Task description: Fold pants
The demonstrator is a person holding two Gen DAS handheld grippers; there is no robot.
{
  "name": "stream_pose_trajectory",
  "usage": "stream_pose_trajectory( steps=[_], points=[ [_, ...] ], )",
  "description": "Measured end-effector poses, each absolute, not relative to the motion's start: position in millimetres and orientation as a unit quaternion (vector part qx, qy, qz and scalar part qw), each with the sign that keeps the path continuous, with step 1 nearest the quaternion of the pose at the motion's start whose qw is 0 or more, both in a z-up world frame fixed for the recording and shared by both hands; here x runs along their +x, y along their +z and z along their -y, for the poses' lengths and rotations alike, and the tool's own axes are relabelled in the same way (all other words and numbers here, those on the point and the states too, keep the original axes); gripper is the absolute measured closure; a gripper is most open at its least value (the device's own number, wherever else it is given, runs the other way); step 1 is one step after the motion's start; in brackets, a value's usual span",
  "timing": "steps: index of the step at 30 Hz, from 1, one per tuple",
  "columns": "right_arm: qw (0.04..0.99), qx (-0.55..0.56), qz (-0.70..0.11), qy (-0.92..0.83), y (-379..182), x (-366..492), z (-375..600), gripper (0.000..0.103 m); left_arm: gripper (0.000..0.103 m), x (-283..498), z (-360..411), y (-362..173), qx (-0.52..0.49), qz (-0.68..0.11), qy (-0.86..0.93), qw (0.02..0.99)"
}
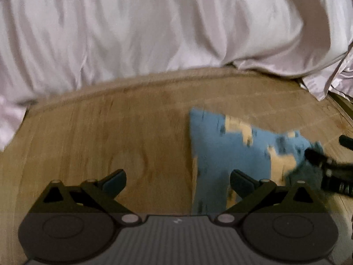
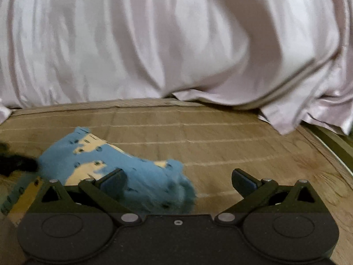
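Note:
Small blue pants (image 1: 220,154) with cream patches and dark marks lie on the wooden table (image 1: 99,137), right of centre in the left wrist view. My left gripper (image 1: 178,182) is open above bare wood, its right finger over the pants' left part. In the right wrist view the pants (image 2: 136,174) lie bunched at lower left. My right gripper (image 2: 179,182) is open, its left finger over the cloth, the right finger above bare table (image 2: 231,141). The right gripper's dark fingertips (image 1: 315,155) show at the pants' right edge in the left wrist view.
A pale pink satin sheet (image 1: 154,26) hangs in folds along the table's far edge and fills the upper half of both views (image 2: 176,35). The table's right edge (image 2: 331,141) curves away at the right.

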State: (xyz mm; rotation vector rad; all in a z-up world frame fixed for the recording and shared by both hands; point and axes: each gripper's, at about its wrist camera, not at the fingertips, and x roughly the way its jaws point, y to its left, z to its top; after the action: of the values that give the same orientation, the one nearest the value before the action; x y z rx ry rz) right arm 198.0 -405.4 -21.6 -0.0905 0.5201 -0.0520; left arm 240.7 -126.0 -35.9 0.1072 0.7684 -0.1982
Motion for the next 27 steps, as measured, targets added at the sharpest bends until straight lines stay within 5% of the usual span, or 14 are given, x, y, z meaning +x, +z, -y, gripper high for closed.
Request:
stream_pose_trajectory(
  steps=[11, 27],
  points=[
    [0.948, -0.086, -0.29, -0.102, -37, 217, 424, 0.001, 0.0, 265, 159, -67, 0.132, -0.357, -0.082, 0.921],
    [0.959, 0.022, -0.279, -0.046, -27, 189, 421, 0.001, 0.0, 207, 111, -33, 0.0, -0.399, -0.141, 0.906]
  ],
)
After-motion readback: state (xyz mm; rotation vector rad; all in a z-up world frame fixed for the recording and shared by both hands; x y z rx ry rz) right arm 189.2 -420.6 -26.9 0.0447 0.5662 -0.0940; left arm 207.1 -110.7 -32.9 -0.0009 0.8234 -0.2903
